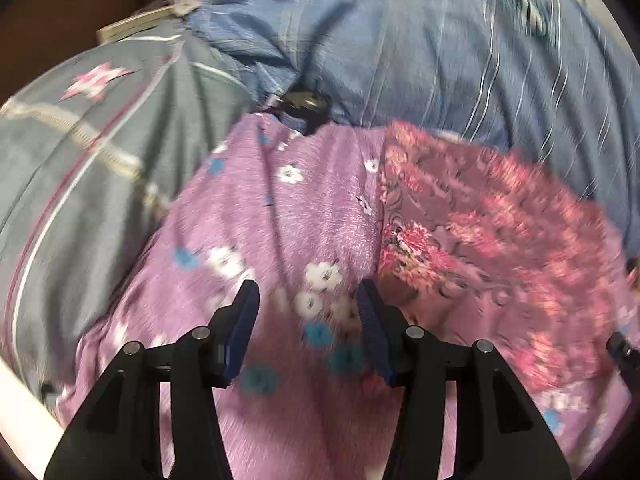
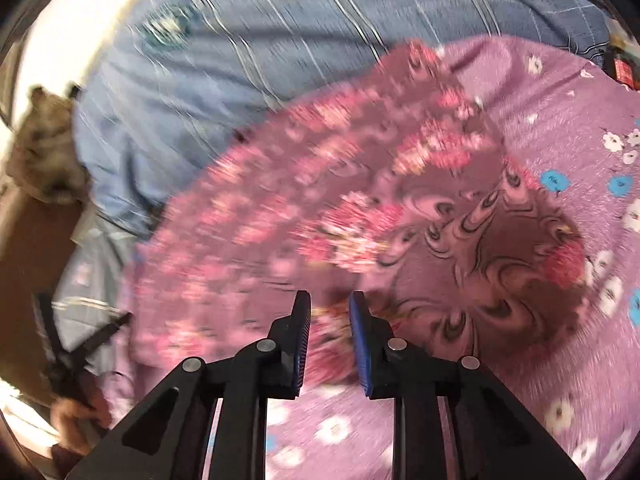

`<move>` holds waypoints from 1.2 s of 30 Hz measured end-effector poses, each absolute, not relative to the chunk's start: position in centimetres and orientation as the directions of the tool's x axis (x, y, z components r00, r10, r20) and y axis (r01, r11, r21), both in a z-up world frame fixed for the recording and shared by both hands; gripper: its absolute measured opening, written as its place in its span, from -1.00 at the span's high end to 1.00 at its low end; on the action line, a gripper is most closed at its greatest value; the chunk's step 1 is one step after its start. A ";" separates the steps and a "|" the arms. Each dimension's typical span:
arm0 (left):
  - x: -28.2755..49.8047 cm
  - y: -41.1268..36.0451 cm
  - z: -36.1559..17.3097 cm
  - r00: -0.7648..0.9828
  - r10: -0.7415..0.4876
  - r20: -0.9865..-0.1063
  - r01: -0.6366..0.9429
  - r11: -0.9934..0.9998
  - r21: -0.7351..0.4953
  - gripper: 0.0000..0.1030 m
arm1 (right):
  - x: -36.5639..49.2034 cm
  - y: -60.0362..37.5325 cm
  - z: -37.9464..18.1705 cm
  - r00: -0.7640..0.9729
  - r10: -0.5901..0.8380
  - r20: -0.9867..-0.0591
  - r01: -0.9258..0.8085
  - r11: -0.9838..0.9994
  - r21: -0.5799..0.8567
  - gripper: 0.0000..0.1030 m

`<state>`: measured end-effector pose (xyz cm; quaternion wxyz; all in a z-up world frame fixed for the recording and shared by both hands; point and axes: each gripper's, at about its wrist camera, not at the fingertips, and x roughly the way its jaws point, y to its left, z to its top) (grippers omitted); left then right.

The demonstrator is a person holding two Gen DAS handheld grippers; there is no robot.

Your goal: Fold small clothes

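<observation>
A mauve garment with pink flowers (image 1: 492,236) lies on a purple cloth with white and blue flowers (image 1: 288,216). My left gripper (image 1: 308,300) is open over the purple cloth, just left of the pink garment's edge. In the right wrist view the pink garment (image 2: 320,216) spreads across the purple cloth (image 2: 576,128). My right gripper (image 2: 329,312) is open with a narrow gap, its tips right over the pink garment. Both views are blurred by motion. The left gripper (image 2: 76,344) also shows at the lower left of the right wrist view.
A blue striped sheet (image 1: 440,40) covers the bed beyond the clothes. A grey flowered cloth (image 1: 88,152) lies at the left. A brown plush object (image 2: 48,152) sits at the left edge, beside a white frame (image 2: 84,28).
</observation>
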<state>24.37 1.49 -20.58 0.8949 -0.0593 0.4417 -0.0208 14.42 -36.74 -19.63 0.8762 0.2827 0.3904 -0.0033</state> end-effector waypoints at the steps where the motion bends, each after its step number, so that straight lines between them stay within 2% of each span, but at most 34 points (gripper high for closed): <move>1: 23.2 2.5 -20.1 0.619 -0.141 -0.773 -0.014 0.982 -0.191 0.04 | 13.2 -36.8 -18.8 0.713 0.230 -0.662 0.207 0.834 0.512 0.25; 3: 20.5 3.9 -19.8 0.631 -0.237 -0.739 -0.023 0.946 -0.323 0.04 | 10.3 -37.5 -18.0 0.738 0.258 -0.623 0.200 0.799 0.568 -0.10; 4: 19.8 3.8 -19.8 0.628 -0.264 -0.732 -0.016 0.936 -0.351 0.04 | 9.3 -38.0 -18.0 0.746 0.272 -0.608 0.206 0.774 0.599 -0.15; 7: 18.8 2.4 -20.4 0.599 -0.338 -0.725 0.021 0.913 -0.408 0.04 | 6.4 -39.8 -19.0 0.763 0.312 -0.566 0.237 0.679 0.694 -0.15; 10: 19.0 0.8 -21.2 0.574 -0.409 -0.710 0.032 0.877 -0.480 -0.05 | 6.0 -41.2 -20.8 0.778 0.329 -0.535 0.280 0.582 0.764 -0.15; 14: 20.4 -0.9 -23.0 0.548 -0.468 -0.693 0.019 0.835 -0.549 -0.06 | 6.2 -42.7 -22.8 0.801 0.357 -0.480 0.295 0.463 0.836 -0.15; 25: 23.5 -1.3 -25.4 0.547 -0.578 -0.606 0.013 0.729 -0.684 -0.05 | 9.1 -45.1 -25.3 0.821 0.315 -0.476 0.364 0.353 0.862 -0.09; 27: 23.9 -1.3 -25.3 0.552 -0.593 -0.587 0.021 0.713 -0.701 -0.02 | 9.8 -45.3 -25.3 0.827 0.292 -0.480 0.374 0.350 0.859 -0.09; 29: 24.3 -1.2 -25.0 0.561 -0.595 -0.575 0.032 0.710 -0.704 0.17 | 10.4 -45.4 -25.2 0.831 0.277 -0.482 0.378 0.353 0.856 -0.08; 30: 24.5 -1.1 -24.9 0.566 -0.596 -0.569 0.032 0.706 -0.708 0.34 | 10.7 -45.4 -25.1 0.832 0.269 -0.485 0.380 0.360 0.852 -0.01; 31: 24.7 -1.0 -24.9 0.569 -0.596 -0.567 0.030 0.704 -0.710 0.48 | 11.1 -45.3 -25.1 0.835 0.253 -0.489 0.385 0.369 0.846 0.20; 32: 25.0 -0.9 -25.0 0.568 -0.599 -0.565 0.028 0.700 -0.713 0.51 | 11.4 -45.4 -25.1 0.831 0.245 -0.499 0.393 0.377 0.839 0.36; 33: 25.2 -0.9 -25.1 0.565 -0.601 -0.565 0.027 0.698 -0.716 0.54 | 11.8 -45.4 -25.4 0.820 0.240 -0.520 0.409 0.391 0.825 0.72; 36: 25.4 -0.9 -25.0 0.570 -0.603 -0.559 0.033 0.696 -0.718 0.56 | 12.7 -45.1 -25.4 0.792 0.222 -0.568 0.438 0.442 0.783 0.76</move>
